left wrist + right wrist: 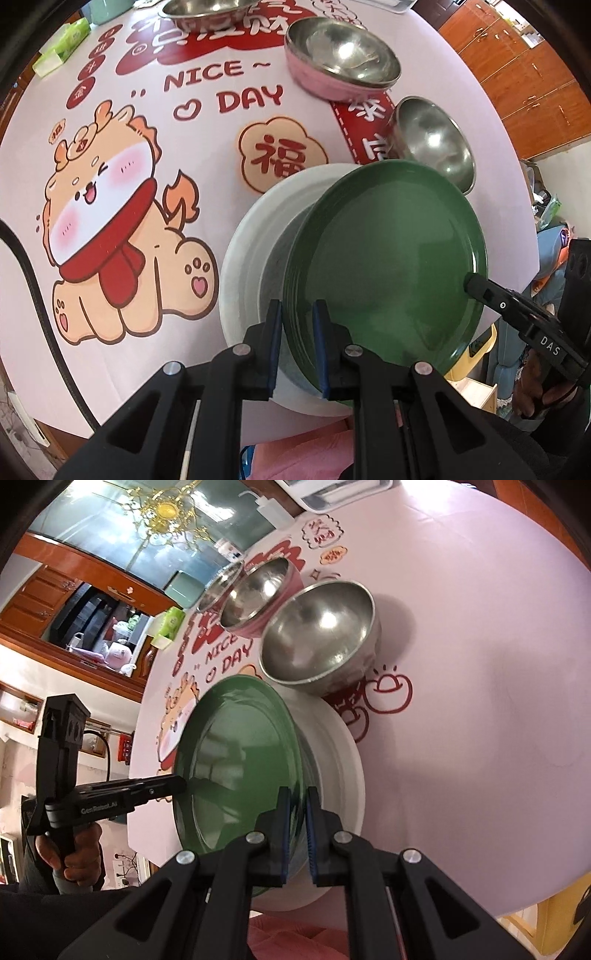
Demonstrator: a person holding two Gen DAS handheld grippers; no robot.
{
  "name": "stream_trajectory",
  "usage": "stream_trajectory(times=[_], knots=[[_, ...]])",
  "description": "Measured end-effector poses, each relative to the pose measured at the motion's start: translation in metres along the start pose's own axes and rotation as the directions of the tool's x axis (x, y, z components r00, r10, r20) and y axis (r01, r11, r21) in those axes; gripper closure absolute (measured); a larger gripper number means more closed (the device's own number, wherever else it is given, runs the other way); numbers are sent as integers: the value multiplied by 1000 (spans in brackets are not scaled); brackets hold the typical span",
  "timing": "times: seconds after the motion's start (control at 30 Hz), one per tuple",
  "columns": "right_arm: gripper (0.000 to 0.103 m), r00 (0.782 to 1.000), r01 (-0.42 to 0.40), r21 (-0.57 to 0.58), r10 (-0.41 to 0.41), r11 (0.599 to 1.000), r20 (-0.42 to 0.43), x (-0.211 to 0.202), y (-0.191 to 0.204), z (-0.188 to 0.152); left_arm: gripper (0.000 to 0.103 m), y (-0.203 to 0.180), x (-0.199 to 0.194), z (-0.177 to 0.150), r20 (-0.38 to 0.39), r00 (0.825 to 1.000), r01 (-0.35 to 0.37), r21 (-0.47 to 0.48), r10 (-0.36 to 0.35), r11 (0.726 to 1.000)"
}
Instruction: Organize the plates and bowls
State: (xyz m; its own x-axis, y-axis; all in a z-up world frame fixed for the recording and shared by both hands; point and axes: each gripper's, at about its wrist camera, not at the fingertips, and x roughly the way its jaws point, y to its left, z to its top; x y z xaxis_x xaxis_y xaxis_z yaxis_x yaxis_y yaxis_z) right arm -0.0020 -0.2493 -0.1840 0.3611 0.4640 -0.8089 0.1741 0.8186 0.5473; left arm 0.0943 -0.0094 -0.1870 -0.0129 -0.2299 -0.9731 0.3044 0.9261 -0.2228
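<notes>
Nearest, left gripper (297, 325) pinching the near rim of a green plate (388, 258), jaws nearly closed on its edge. Opposite rim clamped by the right gripper (295, 812), jaws likewise narrow around it. Plate tilted, held partly over a white plate (251, 243) lying flat on the pink printed tablecloth (110, 221). Just beyond, a steel bowl (432, 140); farther, a pink-sided steel bowl (340, 59); farthest, a wide steel basin (207, 11).

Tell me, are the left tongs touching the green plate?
Touching. The left wrist view shows the left tongs clamped on the green plate's rim, both pads against it.
</notes>
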Motion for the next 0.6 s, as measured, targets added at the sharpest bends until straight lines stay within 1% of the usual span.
stream_trajectory(times=[0.27, 0.33, 0.47, 0.5, 0.6], knots=[[95, 998, 24, -6, -24, 1000, -54, 16, 5, 1, 89, 10, 13, 0, -35, 999, -13, -33, 12, 999], [93, 998, 21, -9, -22, 1000, -63, 19, 7, 3, 89, 14, 16, 0, -40, 999, -12, -41, 10, 999], [92, 996, 38, -37, -41, 999, -76, 23, 12, 6, 89, 17, 20, -1, -55, 998, -9, -57, 6, 998], [92, 996, 39, -38, -42, 999, -79, 23, 12, 6, 89, 18, 20, -2, -67, 998, -21, -65, 16, 998], [92, 995, 45, -43, -48, 998, -92, 27, 13, 7, 89, 19, 21, -3, -67, 998, -24, -81, 19, 996]])
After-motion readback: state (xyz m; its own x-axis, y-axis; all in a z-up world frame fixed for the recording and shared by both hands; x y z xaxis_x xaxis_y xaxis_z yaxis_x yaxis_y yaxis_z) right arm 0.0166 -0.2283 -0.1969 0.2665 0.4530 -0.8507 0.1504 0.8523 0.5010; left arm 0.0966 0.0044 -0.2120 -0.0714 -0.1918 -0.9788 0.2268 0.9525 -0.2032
